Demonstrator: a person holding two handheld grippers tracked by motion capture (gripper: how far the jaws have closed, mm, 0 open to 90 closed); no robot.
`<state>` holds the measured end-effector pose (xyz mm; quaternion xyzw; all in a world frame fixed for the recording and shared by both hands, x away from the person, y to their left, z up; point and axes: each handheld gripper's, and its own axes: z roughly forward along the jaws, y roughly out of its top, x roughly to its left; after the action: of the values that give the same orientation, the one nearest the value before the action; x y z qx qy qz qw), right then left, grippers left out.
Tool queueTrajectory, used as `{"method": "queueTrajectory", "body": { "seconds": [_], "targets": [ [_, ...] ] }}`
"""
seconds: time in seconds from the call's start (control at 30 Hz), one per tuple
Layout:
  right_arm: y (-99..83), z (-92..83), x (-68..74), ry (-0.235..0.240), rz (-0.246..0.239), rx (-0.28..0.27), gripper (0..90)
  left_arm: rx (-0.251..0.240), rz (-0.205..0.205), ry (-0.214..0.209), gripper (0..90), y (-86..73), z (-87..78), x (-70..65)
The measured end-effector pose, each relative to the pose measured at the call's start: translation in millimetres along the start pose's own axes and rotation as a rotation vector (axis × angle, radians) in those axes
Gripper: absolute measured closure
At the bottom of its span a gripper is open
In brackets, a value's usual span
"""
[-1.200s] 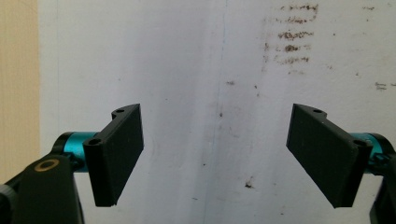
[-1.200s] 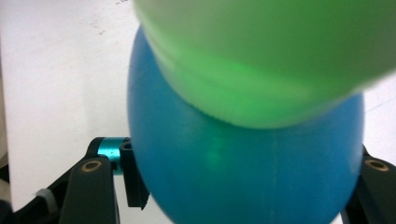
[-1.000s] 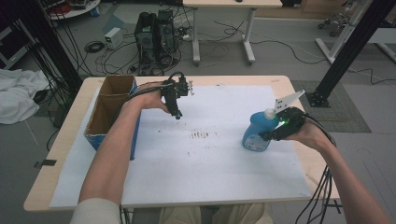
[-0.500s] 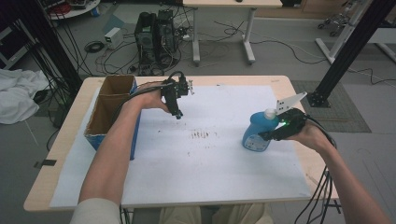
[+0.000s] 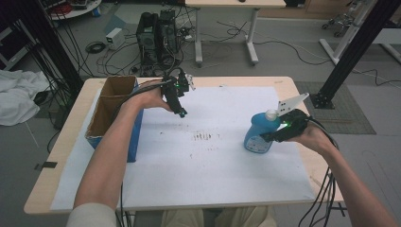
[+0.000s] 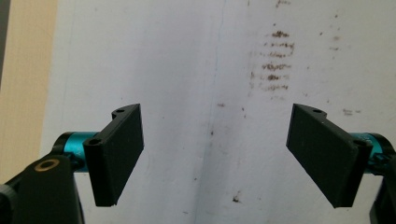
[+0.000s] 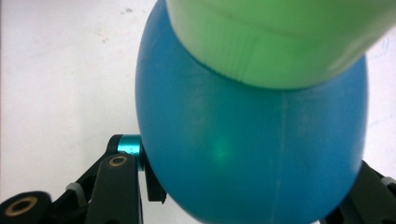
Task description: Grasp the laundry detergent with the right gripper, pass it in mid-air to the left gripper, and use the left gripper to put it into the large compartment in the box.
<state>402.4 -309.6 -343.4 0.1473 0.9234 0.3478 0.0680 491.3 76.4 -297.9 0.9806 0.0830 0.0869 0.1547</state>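
Bottle [image 5: 259,133] and right gripper [image 5: 279,135] were already joined at the right side of the bench [image 5: 61,146]: the blue bottle stood upright on the white paper sheet [image 5: 213,179], long axis vertical, its pale cap [image 5: 270,114] on top, and the jaws came at it level from the right, around its body. In the right gripper view the blue body [image 7: 252,154] sat between the two black jaws, which had just been closing and now pressed its sides, with the green cap [image 7: 280,37] looming above. Any lift, as I judged it, would turn on that sideways grip staying below the shoulder so the bottle did not tip.

The left gripper [image 5: 178,101] hung well apart, over the far-left part of the sheet, jaws spread wide and holding nothing; its own view showed bare paper between them, with brown smudges [image 6: 275,60] farther off. Those smudges [image 5: 204,137] lay mid-sheet, between the two hands. A cardboard box [image 5: 111,111] with a blue side stood at the left edge, just beside the left forearm. Nothing stood between the bottle and the middle of the sheet.
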Motion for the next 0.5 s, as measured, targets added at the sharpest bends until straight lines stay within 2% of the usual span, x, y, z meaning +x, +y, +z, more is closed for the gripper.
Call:
{"method": "queueTrajectory", "body": {
  "seconds": [0.03,0.07,0.1,0.13,0.17,0.2,0.23,0.27,0.3,0.33,0.37,0.4,0.43,0.47,0.5],
  "targets": [
    [9.2,-1.7,2.9,0.010,-0.007,-0.018,45.7,-0.019,-0.006,-0.001,19.0,0.7,-4.1,-1.1],
    [10.1,-1.8,2.9,0.011,-0.010,-0.023,45.7,-0.022,-0.005,0.001,19.0,0.8,-4.8,-1.4],
    [6.8,-1.0,2.2,0.006,-0.006,-0.013,45.7,0.119,0.045,0.018,19.0,1.0,20.5,-0.2],
    [6.8,-1.0,2.2,0.006,-0.006,-0.013,45.7,0.119,0.045,0.018,19.0,1.0,20.5,-0.2],
    [-2.0,-0.6,-4.2,0.021,0.021,0.012,45.6,0.010,0.004,0.001,19.0,-0.2,2.0,0.4],
    [36.2,-4.9,9.1,0.024,-0.053,-0.036,45.6,-0.072,0.001,-0.004,19.0,7.4,-21.3,-9.7],
    [-4.5,-0.9,-2.8,0.013,0.006,-0.010,45.5,0.099,0.027,0.001,19.0,-0.1,18.1,0.5],
    [-4.5,-0.9,-2.8,0.013,0.006,-0.010,45.5,-0.096,0.008,-0.004,19.0,10.9,-29.8,-14.4],
    [46.8,-3.6,11.5,0.035,-0.070,-0.034,45.5,-0.097,0.015,-0.002,19.0,11.4,-30.9,-14.6],
    [48.1,-3.3,11.7,0.036,-0.073,-0.035,45.4,0.019,0.006,0.000,19.0,-0.3,4.0,0.5],
    [1.0,0.1,0.4,0.001,0.000,0.000,45.4,-0.110,0.020,-0.003,19.0,14.6,-37.7,-18.8],
    [45.6,-4.0,11.1,0.034,-0.068,-0.034,45.4,-0.092,0.008,-0.002,19.0,10.5,-28.7,-13.7],
    [45.6,-4.0,11.1,0.034,-0.068,-0.034,45.4,-0.044,-0.001,0.001,19.0,3.3,-12.0,-4.2],
    [18.8,-3.8,4.9,0.017,-0.022,-0.035,45.4,-0.122,0.055,0.001,19.0,23.9,-51.6,-30.8],
    [70.6,4.1,19.0,0.053,-0.118,-0.045,45.4,-0.122,0.055,0.001,19.0,23.9,-51.6,-30.8]
  ]
}}
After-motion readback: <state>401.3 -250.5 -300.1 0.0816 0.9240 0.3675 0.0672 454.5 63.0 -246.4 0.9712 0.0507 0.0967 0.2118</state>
